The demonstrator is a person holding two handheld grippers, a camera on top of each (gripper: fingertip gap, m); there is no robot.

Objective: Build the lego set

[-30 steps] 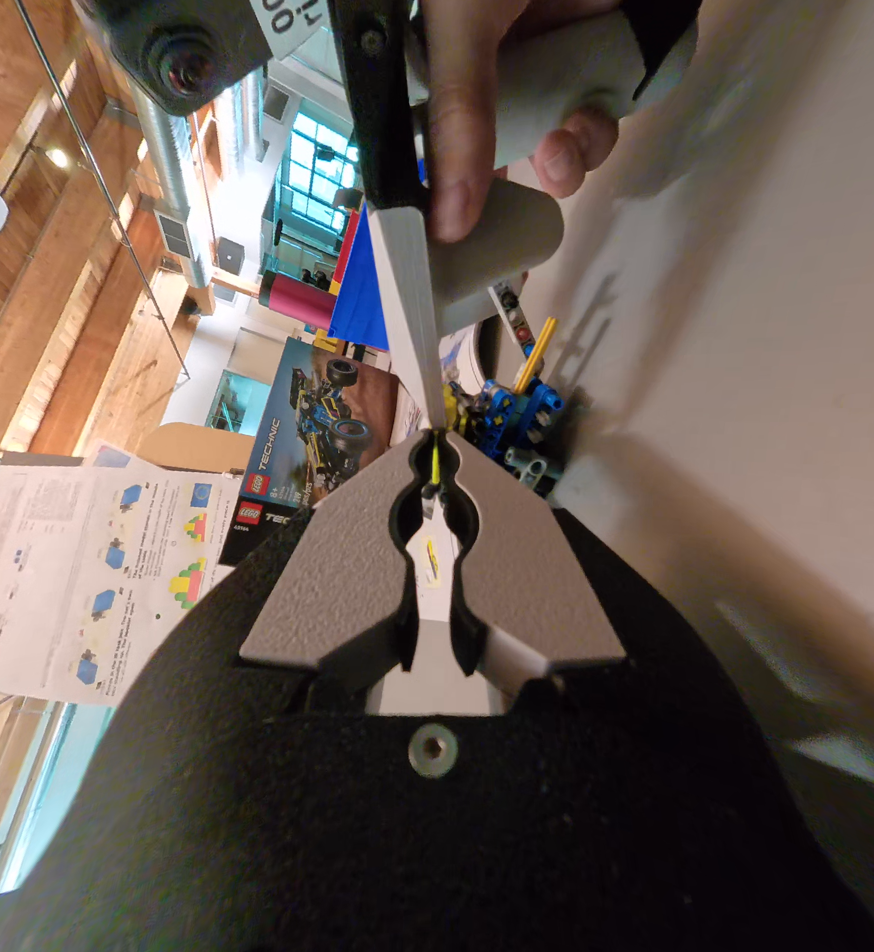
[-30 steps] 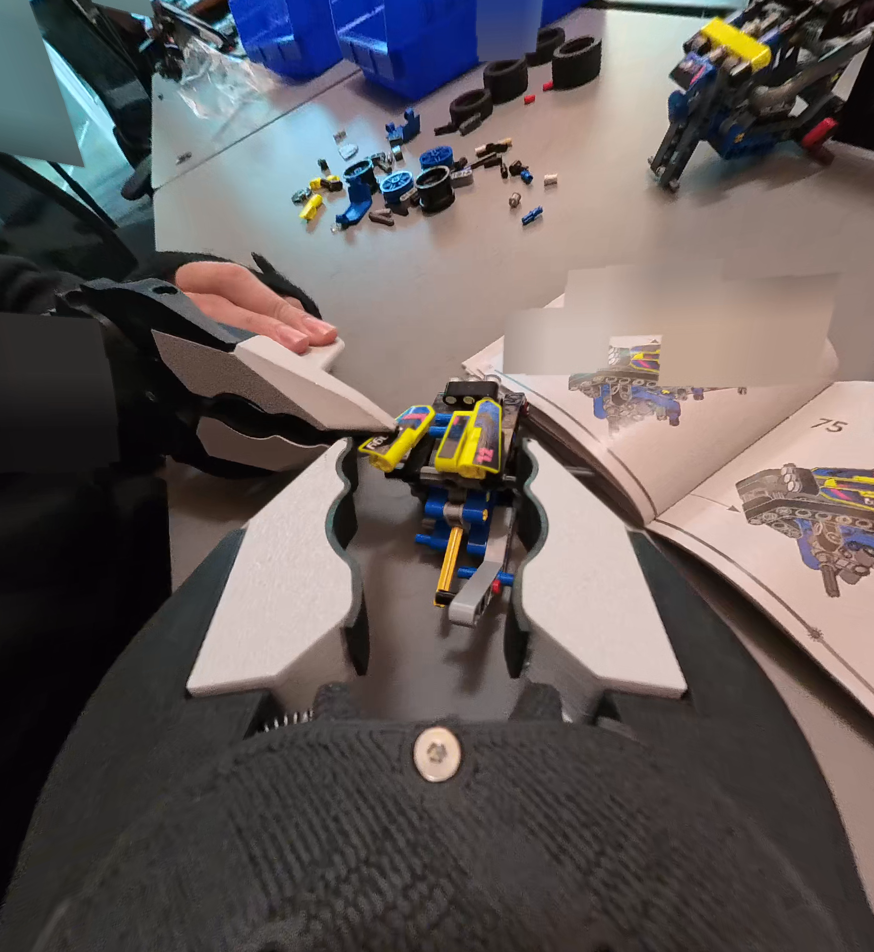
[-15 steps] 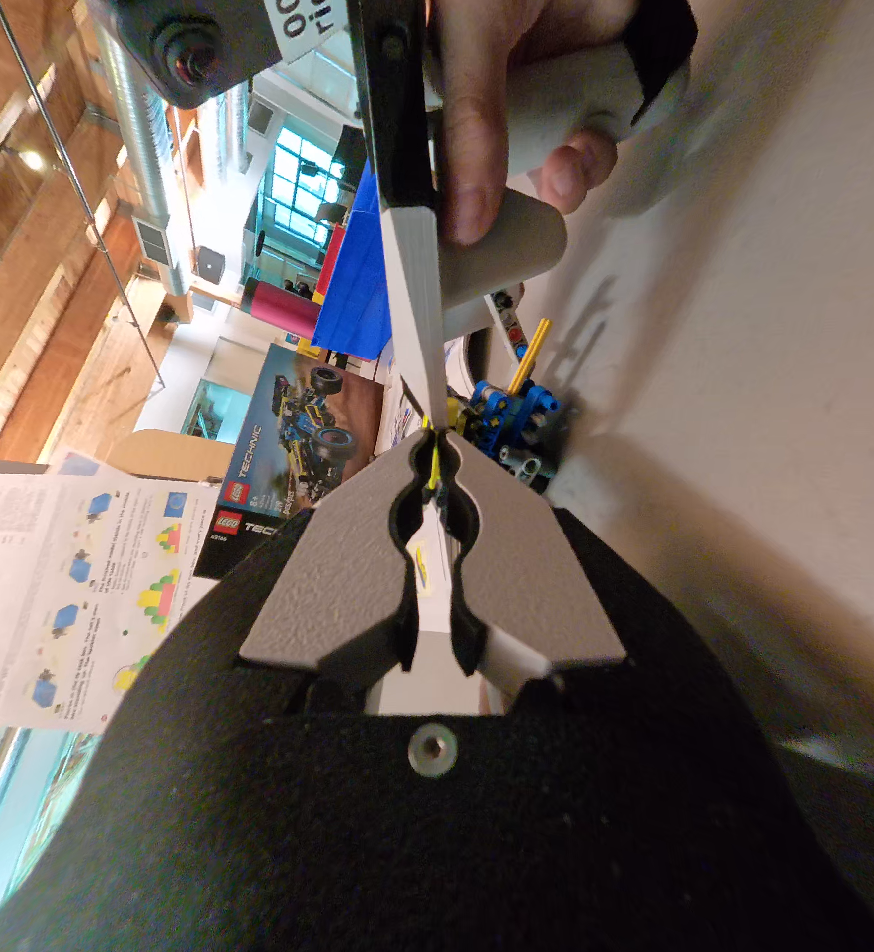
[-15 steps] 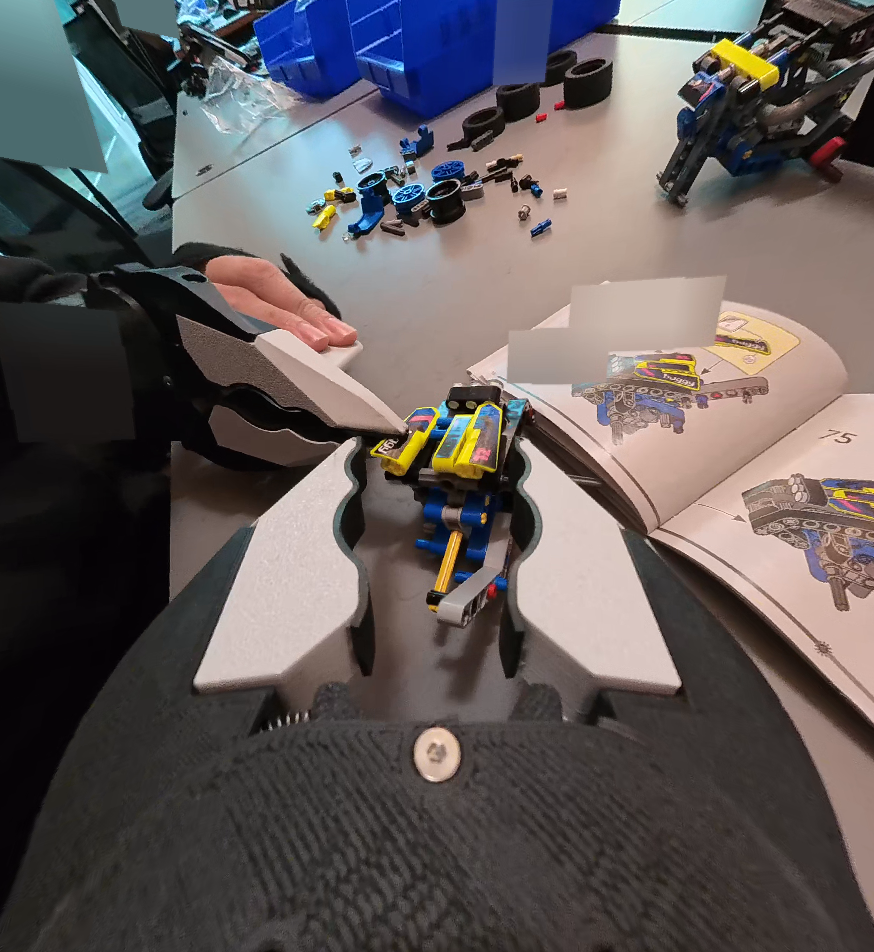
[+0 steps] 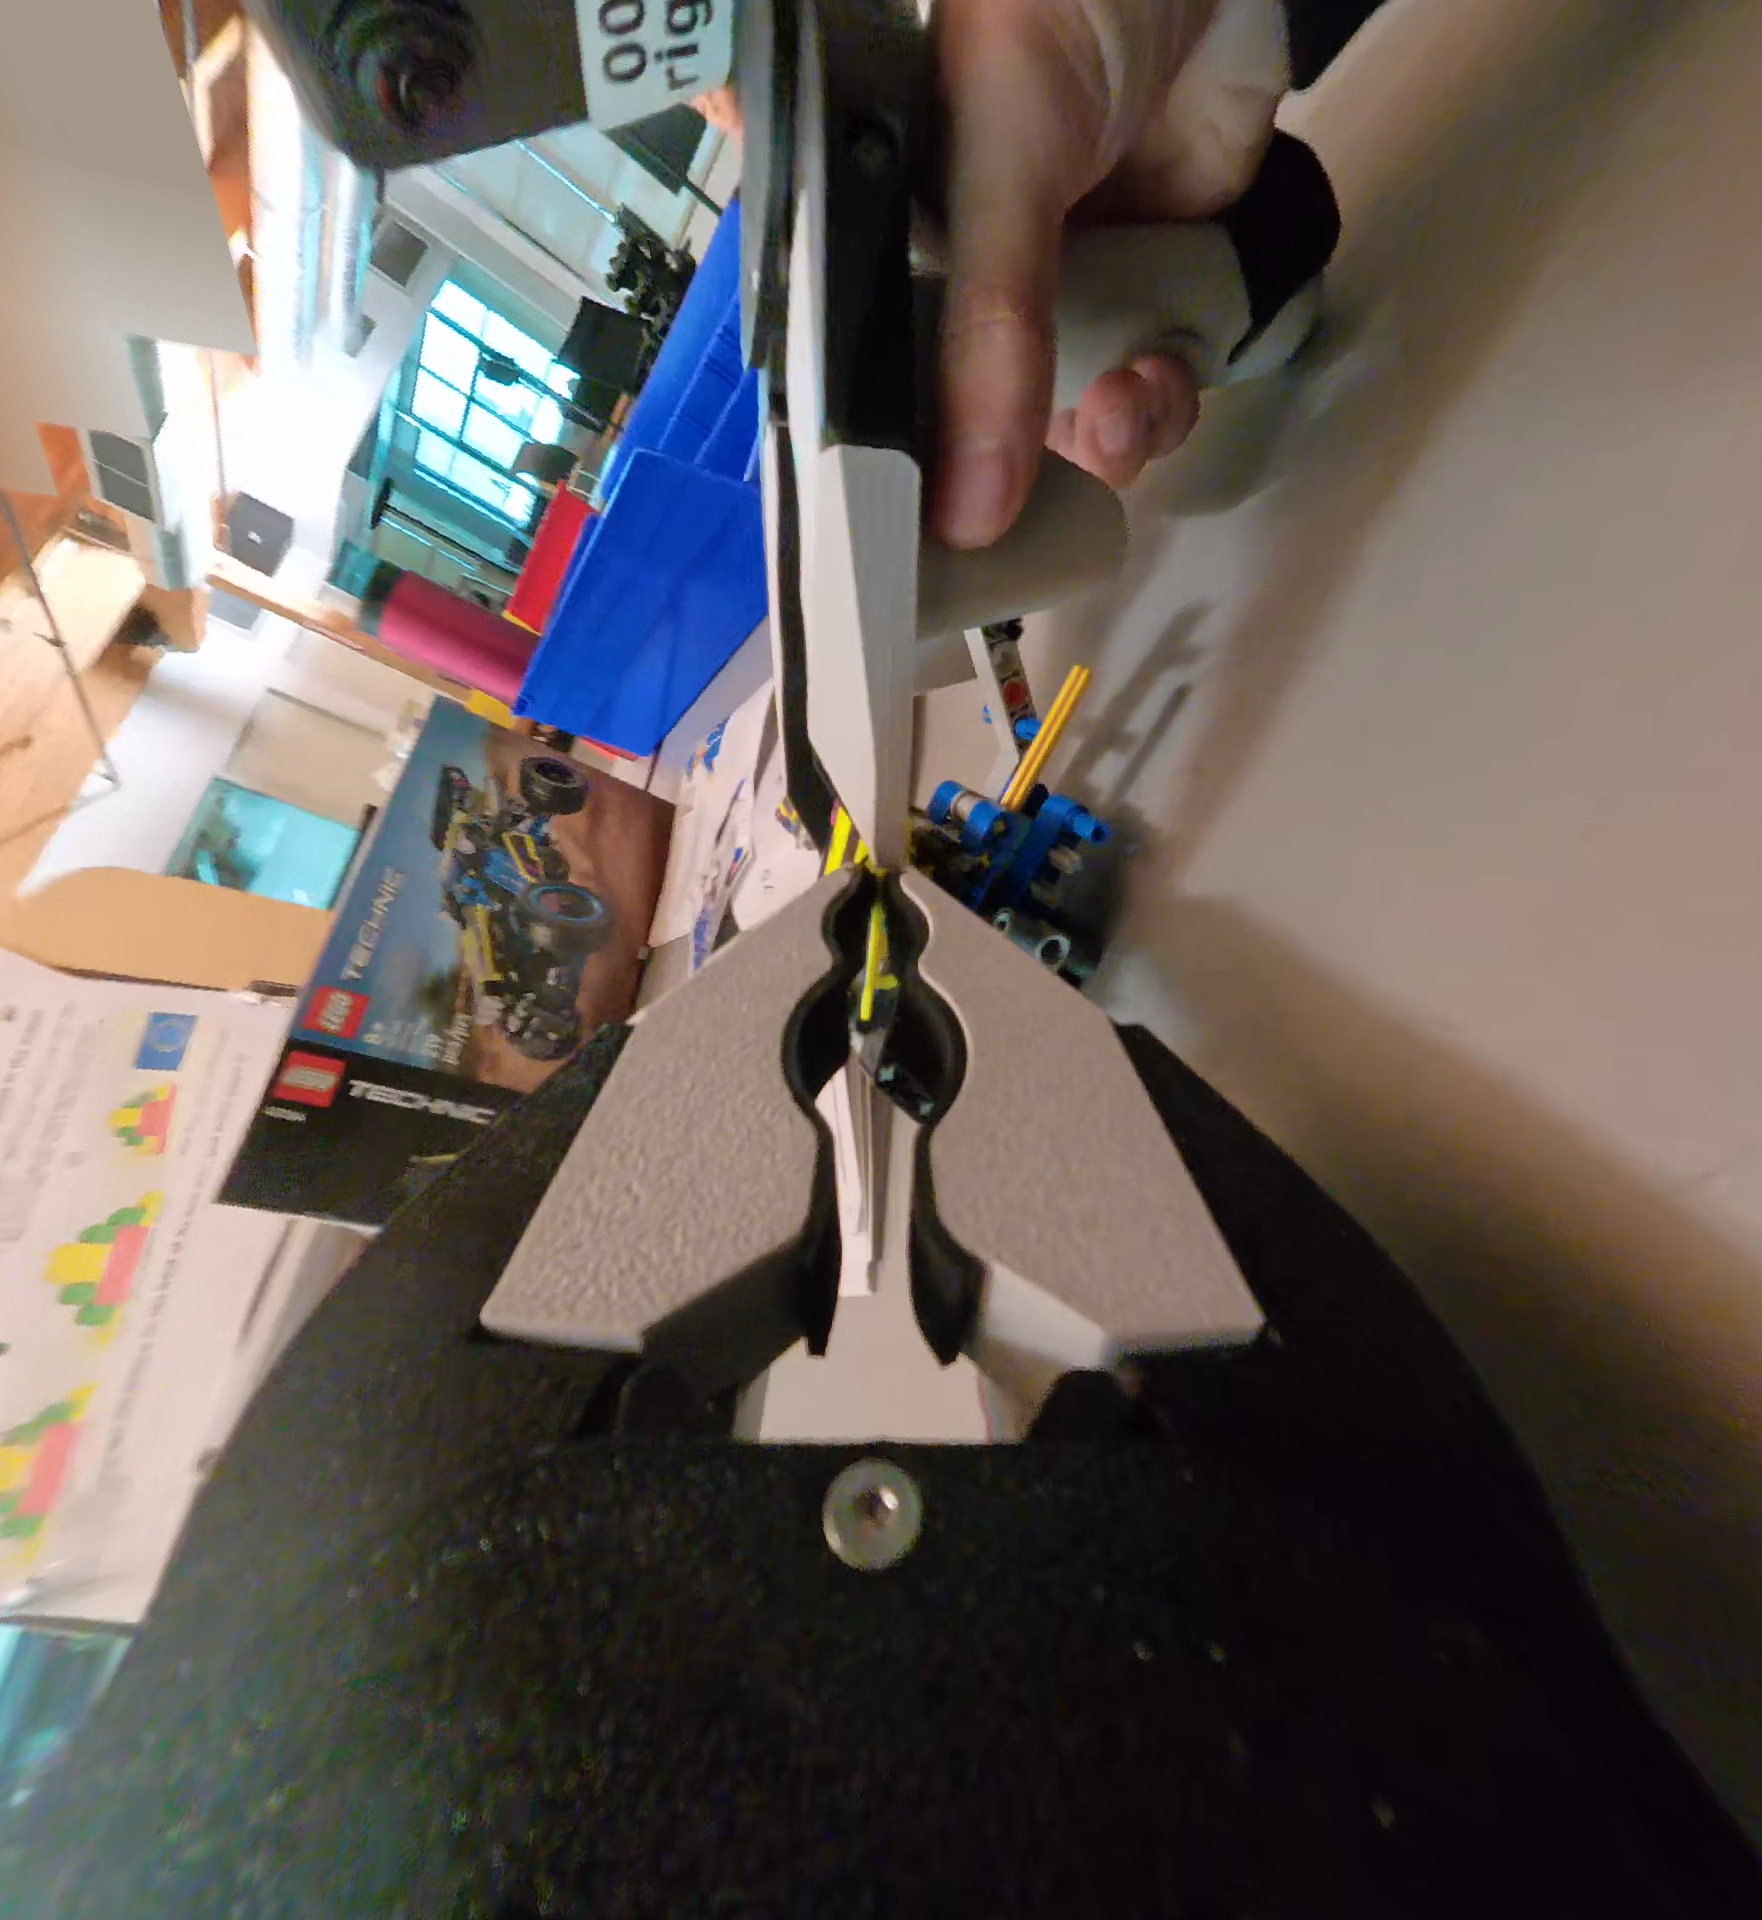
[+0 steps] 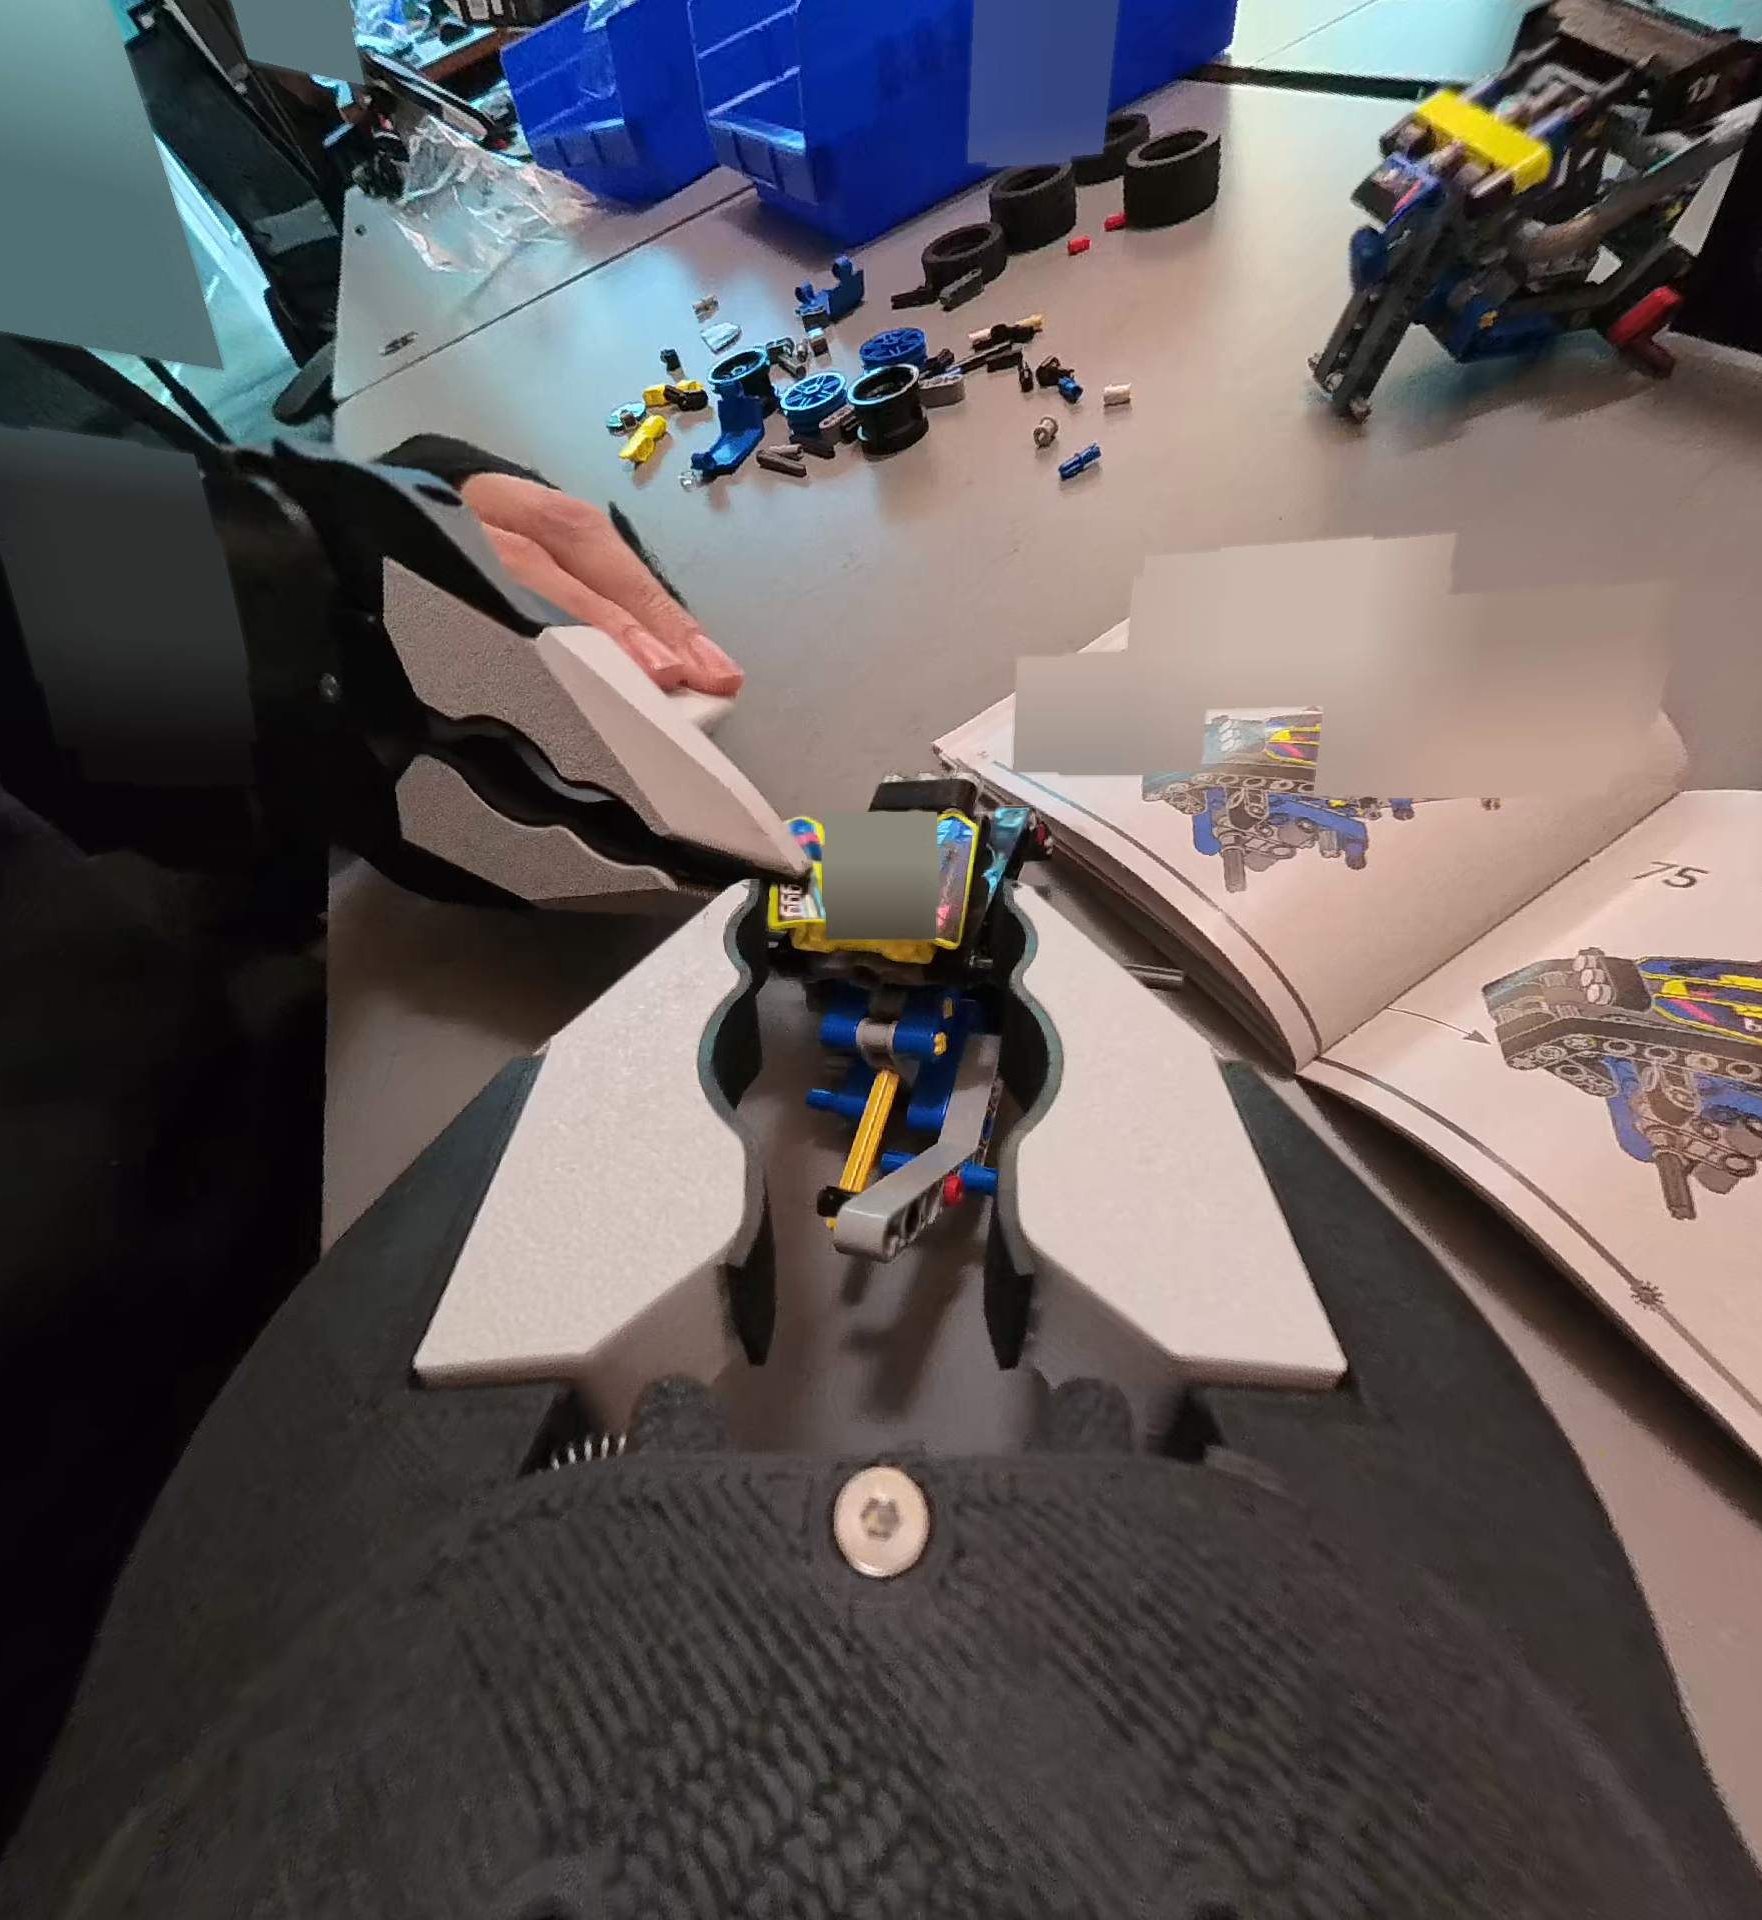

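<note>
Left gripper (image 6: 789, 868) unchanged: fingers clenched on a thin yellow panel (image 5: 872, 966) at the model's (image 6: 887, 987) left edge. Right gripper (image 6: 882, 914) has narrowed since a second ago; its fingers (image 6: 1053, 997) now flank the model near the table's (image 6: 856, 582) front edge, pad contact unclear. Loose parts (image 6: 835, 400) mid-table, booklet (image 6: 1479, 987) at right, blue bins (image 6: 752, 104) and a second model (image 6: 1500, 208) along the far edge. Box (image 5: 461, 935), windows behind.

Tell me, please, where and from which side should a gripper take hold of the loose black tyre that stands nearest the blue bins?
Best probably across the black tyre's two flat side faces, coming down from above. It stands upright on its tread on the grey table, so the sides are free, while the round tread could slip between fingers. A second tyre stands close beside it.
</note>
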